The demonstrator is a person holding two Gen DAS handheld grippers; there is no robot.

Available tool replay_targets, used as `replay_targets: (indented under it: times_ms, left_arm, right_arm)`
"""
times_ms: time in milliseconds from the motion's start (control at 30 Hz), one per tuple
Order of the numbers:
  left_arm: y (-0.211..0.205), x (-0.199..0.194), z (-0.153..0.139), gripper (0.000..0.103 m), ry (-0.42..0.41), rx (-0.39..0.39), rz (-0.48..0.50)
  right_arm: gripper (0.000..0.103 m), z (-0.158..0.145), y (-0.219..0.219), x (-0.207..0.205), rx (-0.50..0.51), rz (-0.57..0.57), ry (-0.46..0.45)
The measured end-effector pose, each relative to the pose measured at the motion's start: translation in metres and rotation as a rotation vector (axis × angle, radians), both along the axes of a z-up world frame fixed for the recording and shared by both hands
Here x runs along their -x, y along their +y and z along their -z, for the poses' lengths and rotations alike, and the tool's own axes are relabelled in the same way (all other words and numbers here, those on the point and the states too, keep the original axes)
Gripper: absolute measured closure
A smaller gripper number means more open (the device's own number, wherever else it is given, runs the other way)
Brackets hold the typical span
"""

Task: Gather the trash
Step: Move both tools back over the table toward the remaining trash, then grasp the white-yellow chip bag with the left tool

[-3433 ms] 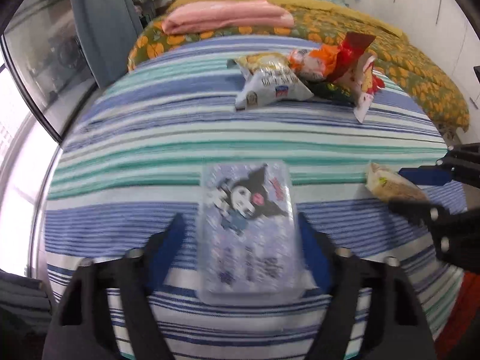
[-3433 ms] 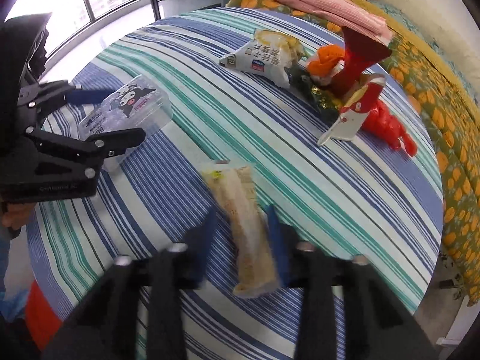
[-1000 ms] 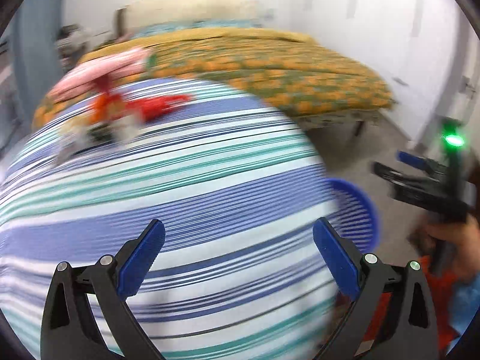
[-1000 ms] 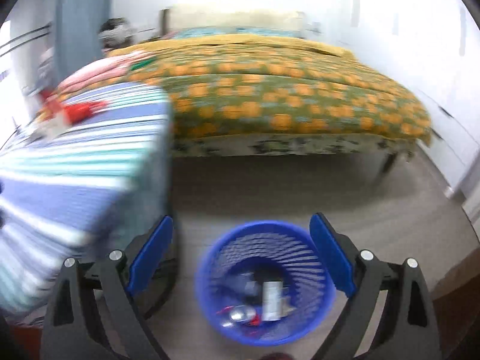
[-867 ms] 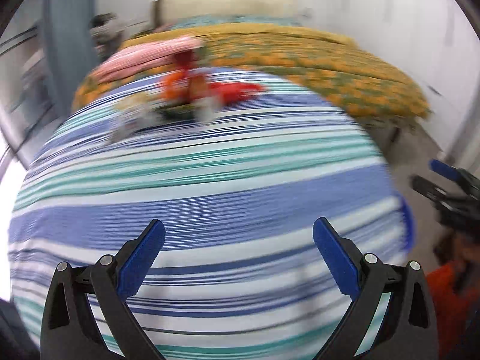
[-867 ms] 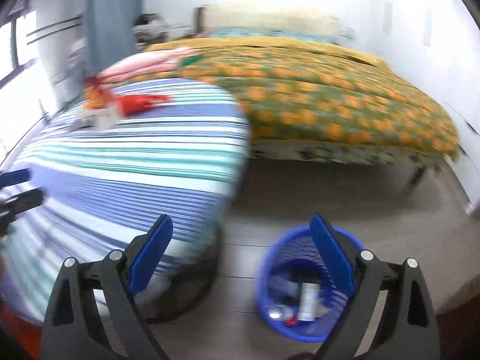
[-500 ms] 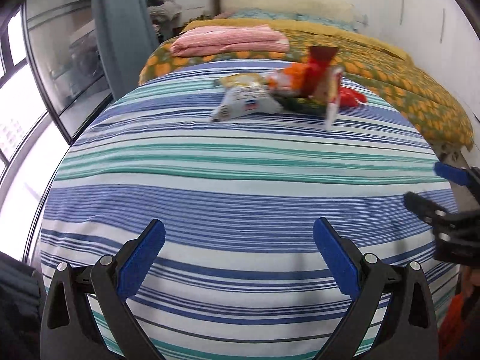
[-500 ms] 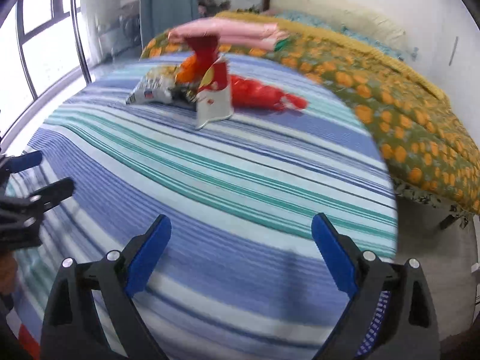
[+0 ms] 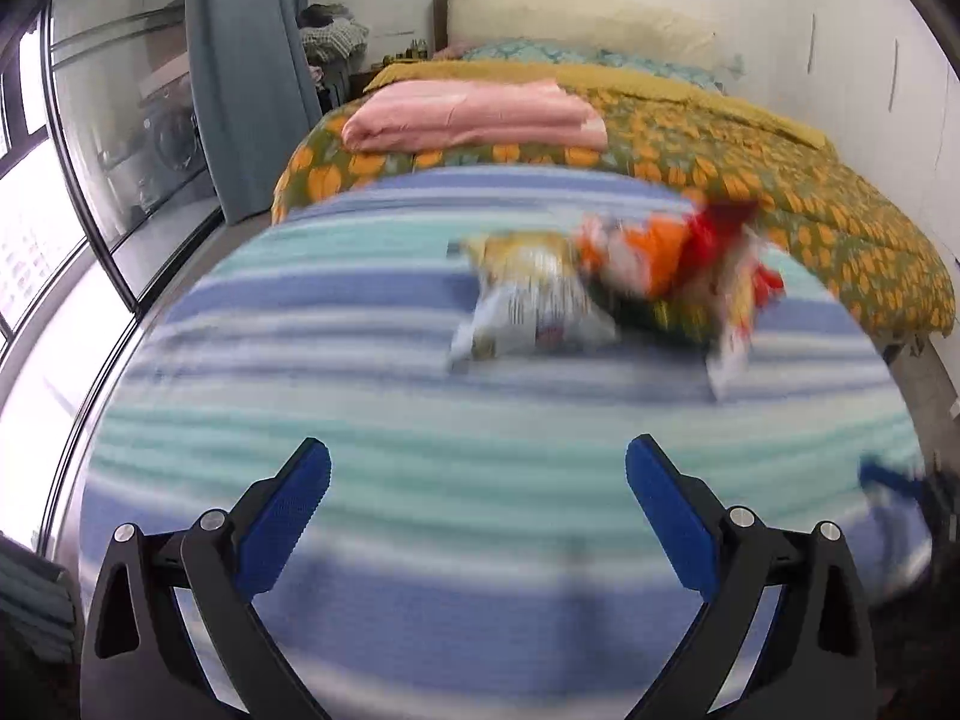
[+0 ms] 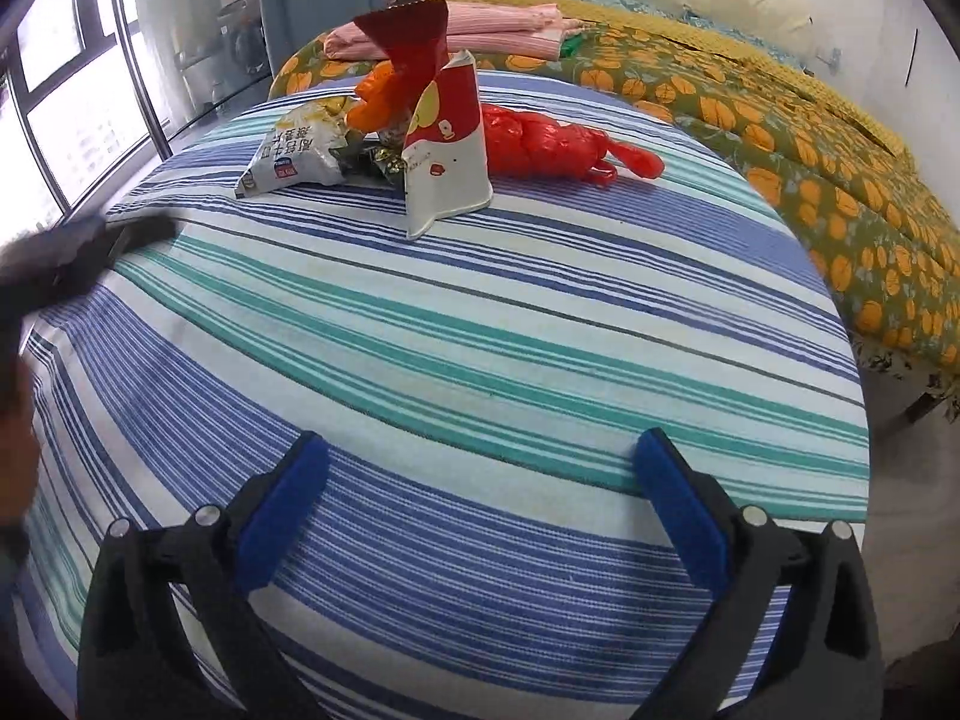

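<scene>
Both tools hang empty over the striped worktop (image 10: 480, 360): left tool (image 9: 477, 510) spread wide, right tool (image 10: 480, 498) opening wider. Trash pile (image 10: 420, 138) sits upper centre; the tall red-and-white carton (image 10: 447, 144) could topple or scatter neighbouring wrappers if clipped. Behind lies the bed (image 10: 810, 138).

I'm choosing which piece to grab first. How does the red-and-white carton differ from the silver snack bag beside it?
The red-and-white carton stands upright and tall; the silver snack bag lies flat and crumpled. The carton is stiff with a red top half; the bag is soft, silvery foil with printed text. The carton sits nearer the cameras, the bag further left. Both rest on the striped tablecloth in one pile.
</scene>
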State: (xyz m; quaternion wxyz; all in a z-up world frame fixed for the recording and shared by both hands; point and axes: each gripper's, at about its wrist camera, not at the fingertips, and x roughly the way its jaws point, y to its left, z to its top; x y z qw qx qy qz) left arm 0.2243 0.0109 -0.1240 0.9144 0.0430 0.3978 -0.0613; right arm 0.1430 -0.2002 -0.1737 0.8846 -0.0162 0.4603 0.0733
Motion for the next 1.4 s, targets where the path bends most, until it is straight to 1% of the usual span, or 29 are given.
replay_targets:
  times_ms: [100,167,267,300,367,400,433,467,500,533,633,733,800,900,967,1067,1100,1133,1167,1200,1267,1333,1367,1400]
  left_arm:
    - [-0.008,-0.036,-0.003,0.006,0.001,0.019,-0.033]
    - [-0.016,-0.061,0.001,0.006,0.015,0.010,-0.056]
    - [-0.026,-0.084,0.010,0.006,0.048,-0.002,-0.064]
    - [-0.029,-0.090,0.015,0.009,0.061,-0.004,-0.065]
    - [-0.032,-0.100,0.020,0.016,0.083,-0.004,-0.073]
    - [-0.031,-0.104,0.022,0.023,0.096,0.013,-0.072]
    - [-0.028,-0.106,0.023,0.035,0.103,0.043,-0.067]
    - [-0.025,-0.108,0.023,0.044,0.112,0.082,-0.058]
    - [-0.023,-0.109,0.022,0.053,0.124,0.105,-0.051]
    - [-0.022,-0.108,0.021,0.058,0.123,0.104,-0.050]
    - [-0.017,-0.095,0.013,0.062,0.116,0.088,-0.017]
    - [-0.001,-0.069,0.004,0.062,0.134,0.079,0.022]
    - [0.014,-0.044,0.000,0.062,0.157,0.069,0.050]
    - [0.033,-0.010,0.002,0.061,0.196,0.066,0.093]
    - [0.040,0.013,0.008,0.060,0.202,0.062,0.111]
    - [0.044,0.037,0.018,0.054,0.175,0.051,0.107]
    - [0.044,0.043,0.020,0.046,0.156,0.047,0.104]
    - [0.044,0.045,0.022,0.034,0.146,0.045,0.098]
    - [0.043,0.045,0.025,0.030,0.139,0.044,0.086]
    - [0.043,0.045,0.027,0.027,0.136,0.047,0.074]
    - [0.042,0.042,0.032,0.024,0.137,0.042,0.061]
    - [0.040,0.039,0.037,0.018,0.132,0.010,0.045]
    - [0.039,0.038,0.039,0.017,0.129,-0.005,0.039]
    - [0.040,0.038,0.041,0.015,0.131,-0.005,0.038]
  right_arm:
    - [0.005,-0.001,0.001,0.002,-0.002,0.001,0.000]
    - [0.005,-0.001,0.001,0.003,0.000,0.000,0.000]
    - [0.005,-0.001,0.000,0.003,-0.001,0.000,0.000]
    - [0.005,-0.001,0.000,0.003,-0.001,0.000,-0.001]
    - [0.005,-0.001,0.000,0.003,-0.002,0.000,0.000]
    - [0.005,-0.001,0.000,0.003,-0.002,0.000,-0.001]
    - [0.005,-0.001,0.000,0.003,-0.002,0.000,-0.001]
    - [0.005,0.000,0.000,0.003,-0.001,0.000,-0.001]
    - [0.005,0.000,0.000,0.003,-0.002,0.000,-0.001]
    - [0.005,0.000,0.000,0.003,-0.002,0.000,-0.001]
    - [0.005,-0.001,0.000,0.003,-0.002,0.000,-0.001]
    - [0.005,-0.001,0.000,0.003,-0.001,0.000,-0.001]
    - [0.005,-0.001,0.000,0.003,-0.001,0.000,0.000]
    - [0.004,-0.001,0.000,0.003,-0.001,0.000,-0.001]
    - [0.004,-0.001,0.000,0.003,-0.001,0.000,-0.001]
    - [0.004,-0.001,0.000,0.003,-0.001,0.000,-0.001]
    - [0.005,-0.001,0.000,0.003,-0.001,0.001,-0.001]
    - [0.005,-0.001,0.000,0.003,-0.001,0.001,-0.001]
    - [0.005,-0.001,0.000,0.003,-0.001,0.000,-0.001]
    - [0.004,-0.001,0.000,0.003,-0.001,0.001,-0.001]
    - [0.004,-0.001,0.000,0.003,-0.001,0.000,-0.001]
    - [0.004,-0.001,0.000,0.003,-0.001,0.000,-0.001]
    - [0.004,-0.001,0.000,0.003,-0.001,0.000,-0.001]
    - [0.004,-0.001,0.000,0.003,-0.001,0.000,-0.001]
